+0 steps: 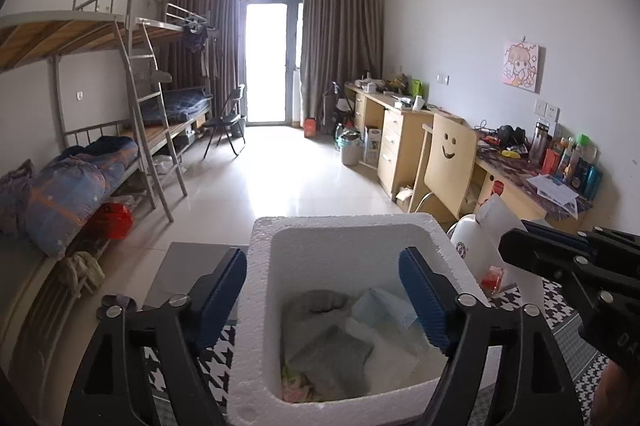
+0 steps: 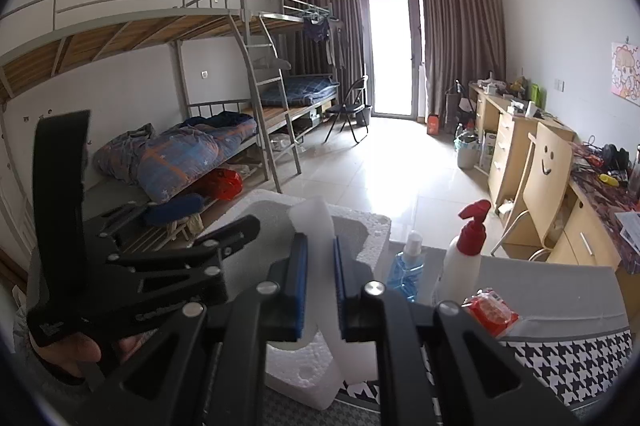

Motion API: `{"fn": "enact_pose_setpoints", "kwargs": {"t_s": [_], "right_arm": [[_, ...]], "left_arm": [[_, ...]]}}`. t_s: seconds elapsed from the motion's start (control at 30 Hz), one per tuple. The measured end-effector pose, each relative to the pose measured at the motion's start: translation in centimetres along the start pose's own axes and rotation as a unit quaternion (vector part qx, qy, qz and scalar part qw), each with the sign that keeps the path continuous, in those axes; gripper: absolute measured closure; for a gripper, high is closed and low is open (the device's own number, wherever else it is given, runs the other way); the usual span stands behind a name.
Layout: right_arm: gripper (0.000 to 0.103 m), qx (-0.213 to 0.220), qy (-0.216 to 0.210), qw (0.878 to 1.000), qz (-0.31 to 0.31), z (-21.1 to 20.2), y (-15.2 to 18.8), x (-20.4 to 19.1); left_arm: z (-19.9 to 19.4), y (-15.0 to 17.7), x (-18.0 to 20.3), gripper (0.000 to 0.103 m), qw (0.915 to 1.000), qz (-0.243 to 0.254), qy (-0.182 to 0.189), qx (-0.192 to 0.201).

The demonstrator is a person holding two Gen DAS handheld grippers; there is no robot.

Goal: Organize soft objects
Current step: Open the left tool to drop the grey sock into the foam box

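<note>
A white foam box (image 1: pixel 340 230) stands on a houndstooth cloth and holds grey cloth (image 1: pixel 332 350), a blue face mask (image 1: pixel 380 310) and white soft pieces. My left gripper (image 1: pixel 324 298) is open, one finger outside the box's left wall, one inside. My right gripper (image 2: pixel 320 286) is shut on a translucent white soft piece (image 2: pixel 316 222) beside the foam box (image 2: pixel 360 226). The right gripper (image 1: pixel 560 258) and that piece (image 1: pixel 496 218) also show at the right of the left wrist view.
A blue bottle (image 2: pixel 408 266), a white spray bottle with red top (image 2: pixel 464 246) and a red wipes pack (image 2: pixel 490 310) stand on the houndstooth table (image 2: pixel 568 358). Bunk beds on the left, desks and a smiley chair (image 1: pixel 448 162) on the right.
</note>
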State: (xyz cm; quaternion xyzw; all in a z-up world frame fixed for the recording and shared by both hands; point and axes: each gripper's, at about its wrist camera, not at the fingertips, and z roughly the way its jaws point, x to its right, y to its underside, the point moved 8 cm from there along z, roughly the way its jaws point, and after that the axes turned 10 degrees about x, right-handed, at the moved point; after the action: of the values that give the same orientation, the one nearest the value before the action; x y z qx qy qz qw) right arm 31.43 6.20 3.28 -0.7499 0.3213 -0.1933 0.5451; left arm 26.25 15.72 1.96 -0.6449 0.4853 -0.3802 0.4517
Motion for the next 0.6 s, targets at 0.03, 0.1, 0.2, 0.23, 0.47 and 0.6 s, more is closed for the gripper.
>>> {"fn": "enact_pose_setpoints", "kwargs": {"t_s": [0.03, 0.1, 0.2, 0.23, 0.47, 0.6], "right_arm": [[0.089, 0.000, 0.000, 1.000, 0.000, 0.0, 0.0, 0.0], [0.089, 0.000, -0.002, 1.000, 0.001, 0.1, 0.0, 0.0], [0.089, 0.000, -0.004, 1.000, 0.000, 0.3, 0.0, -0.2], [0.089, -0.001, -0.005, 1.000, -0.001, 0.4, -0.1, -0.2], [0.089, -0.002, -0.013, 1.000, -0.008, 0.9, -0.1, -0.6], [0.089, -0.003, -0.018, 1.000, -0.012, 1.4, 0.0, -1.0]], "left_arm": [[-0.2, 0.0, -0.2, 0.018, 1.0000, -0.001, -0.003, 0.001], [-0.4, 0.0, -0.6, 0.010, 0.9999, -0.003, -0.008, 0.007], [-1.2, -0.3, -1.2, 0.005, 0.9996, -0.008, -0.019, 0.017], [-1.3, -0.3, -1.4, 0.005, 0.9996, -0.009, -0.021, 0.019], [-2.3, -0.4, -2.5, 0.001, 0.9989, -0.010, -0.036, 0.029], [-2.7, -0.2, -2.9, 0.001, 0.9984, -0.007, -0.046, 0.033]]}}
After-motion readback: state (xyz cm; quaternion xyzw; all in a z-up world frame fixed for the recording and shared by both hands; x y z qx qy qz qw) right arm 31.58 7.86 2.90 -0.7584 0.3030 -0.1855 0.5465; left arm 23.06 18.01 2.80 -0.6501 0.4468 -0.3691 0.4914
